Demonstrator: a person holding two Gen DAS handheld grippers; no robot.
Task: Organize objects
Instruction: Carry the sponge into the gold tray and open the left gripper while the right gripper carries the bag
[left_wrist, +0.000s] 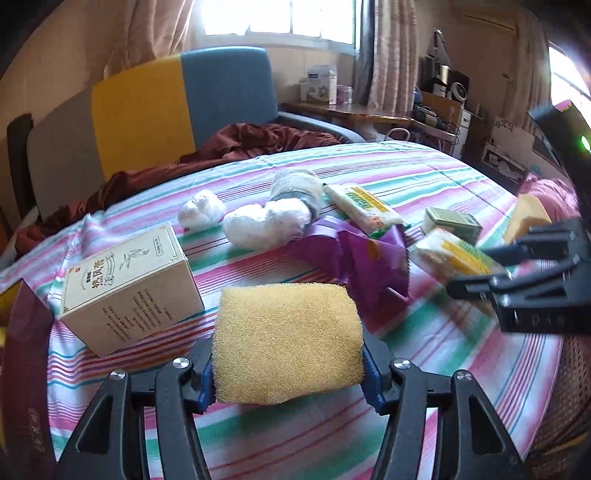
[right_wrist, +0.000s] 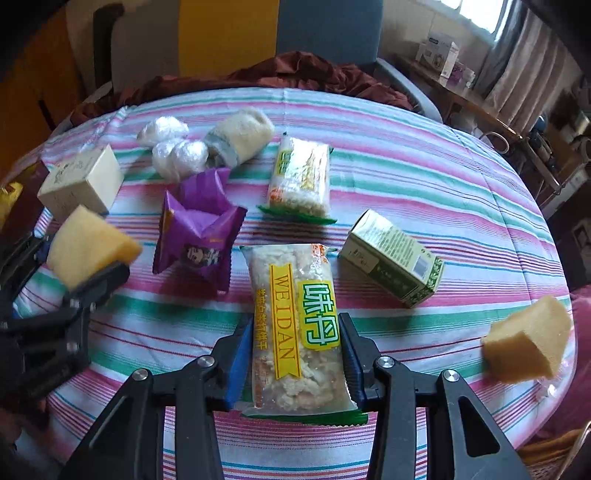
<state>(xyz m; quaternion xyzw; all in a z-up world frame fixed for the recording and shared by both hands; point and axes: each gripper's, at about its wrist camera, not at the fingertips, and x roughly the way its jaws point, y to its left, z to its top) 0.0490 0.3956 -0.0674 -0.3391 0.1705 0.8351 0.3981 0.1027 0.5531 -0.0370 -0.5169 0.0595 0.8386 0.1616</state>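
Left gripper (left_wrist: 288, 363) clamped on a yellow porous sponge block (left_wrist: 288, 341); right gripper (right_wrist: 293, 363) clamped on a clear WEIDAN rice-cracker packet (right_wrist: 295, 328). Spread over the striped pink, green and white bedcover (right_wrist: 424, 192), counted around that packet: one more cracker packet (right_wrist: 301, 177) beyond, one green carton (right_wrist: 393, 258) right, one purple foil wrapper (right_wrist: 199, 229) left, one cream box (right_wrist: 81, 182), two white plastic-wrapped balls (right_wrist: 171, 142), one second sponge (right_wrist: 528, 339) at the right edge. Bare cover far right.
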